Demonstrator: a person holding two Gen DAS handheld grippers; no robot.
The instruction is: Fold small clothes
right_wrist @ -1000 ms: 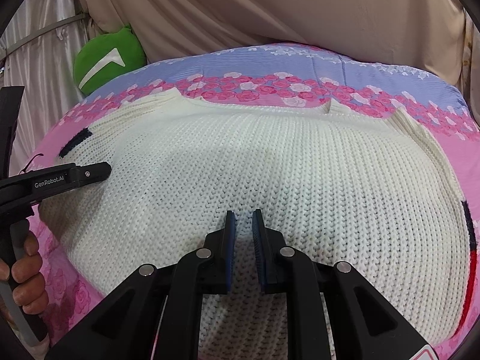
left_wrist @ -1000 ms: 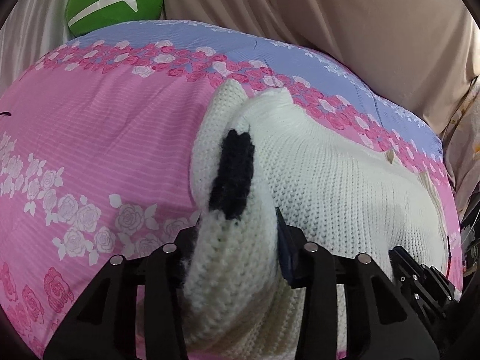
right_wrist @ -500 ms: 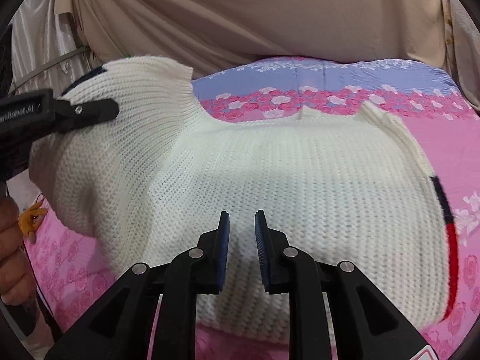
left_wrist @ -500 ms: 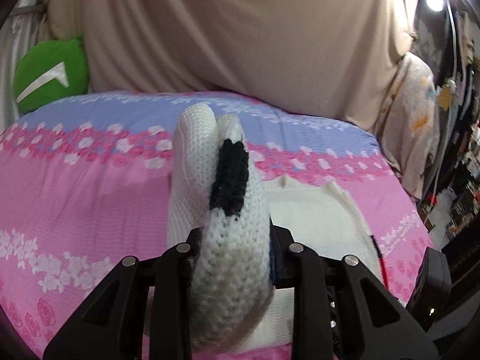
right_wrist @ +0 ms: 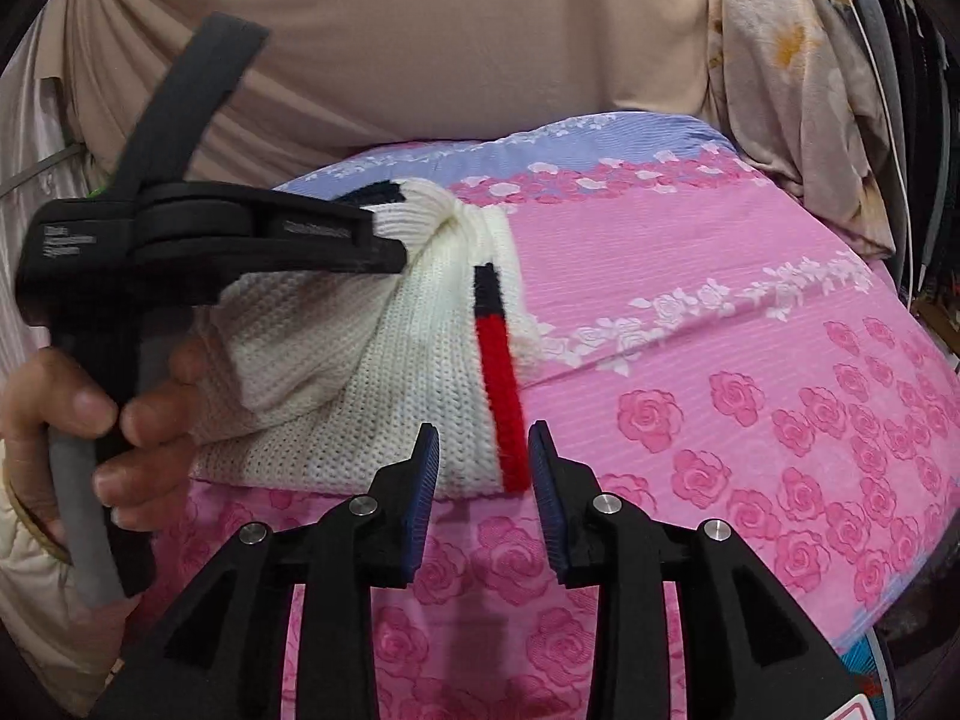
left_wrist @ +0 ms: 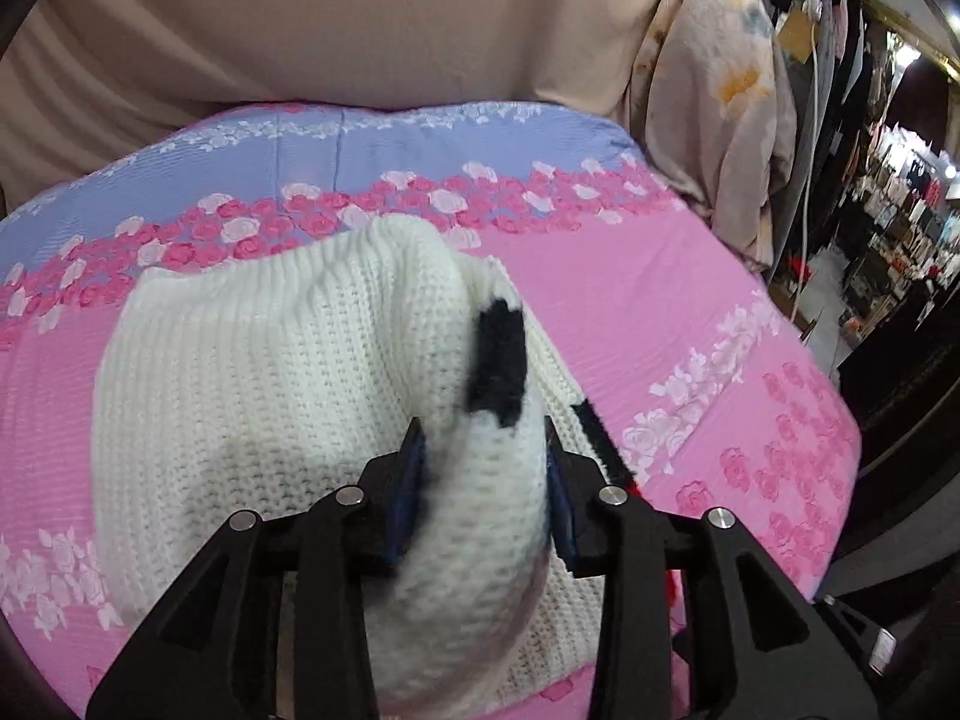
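Observation:
A white knit sweater [left_wrist: 252, 372] with a black patch and a black-and-red stripe lies on the pink rose bedsheet [left_wrist: 660, 312]. My left gripper [left_wrist: 486, 468] is shut on a bunched corner of the sweater and holds it over the rest of the garment. In the right wrist view the left gripper [right_wrist: 384, 240] carries that corner above the sweater [right_wrist: 372, 372]. My right gripper [right_wrist: 483, 474] is open, its jaws on either side of the sweater's near edge by the red stripe [right_wrist: 501, 390], holding nothing.
A beige cloth backdrop [left_wrist: 360, 30] hangs behind the bed. A floral blanket [left_wrist: 720, 90] drapes at the right, with hanging clothes and a dark room beyond. The bed's right edge [left_wrist: 840, 420] drops off near the sweater.
My left gripper has carried the sweater's left side up and over to the right, folding it across the body. My right gripper has opened wider and now sits at the sweater's near edge.

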